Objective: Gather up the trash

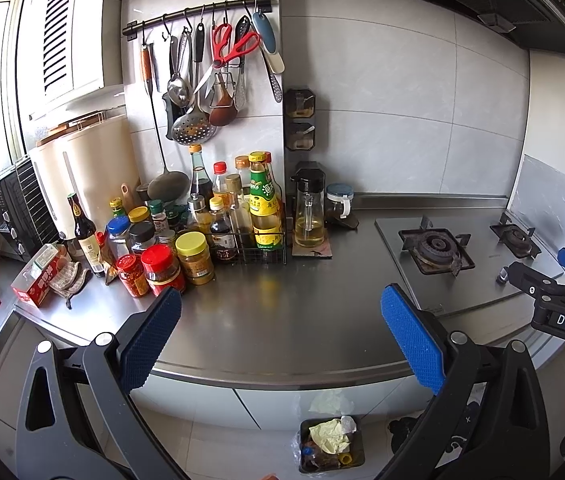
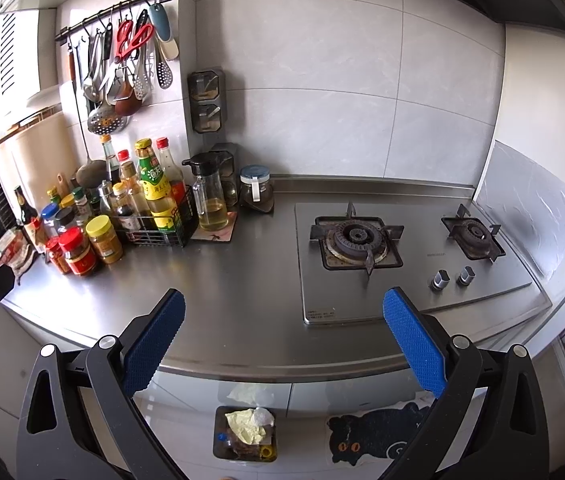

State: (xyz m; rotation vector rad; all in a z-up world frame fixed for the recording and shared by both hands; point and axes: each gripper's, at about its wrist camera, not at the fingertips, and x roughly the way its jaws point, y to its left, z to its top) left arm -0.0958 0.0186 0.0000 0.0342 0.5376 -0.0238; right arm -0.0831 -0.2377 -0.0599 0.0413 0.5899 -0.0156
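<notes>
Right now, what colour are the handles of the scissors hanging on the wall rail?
Red; the hanging scissors show best in the left wrist view.

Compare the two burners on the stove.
The left burner is larger, with a wide ring and rusty staining under its grate; the right burner is smaller and sits nearer the foil-covered side wall. Both are unlit, bare of pots, and have dark four-armed grates.

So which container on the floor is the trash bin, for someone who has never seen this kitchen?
Start at the steel counter and drop below its front edge to the tiled floor by the cabinet doors. The trash bin is the small dark rectangular tub there, left of the black cat mat. It alone holds crumpled pale-yellow paper.
</notes>
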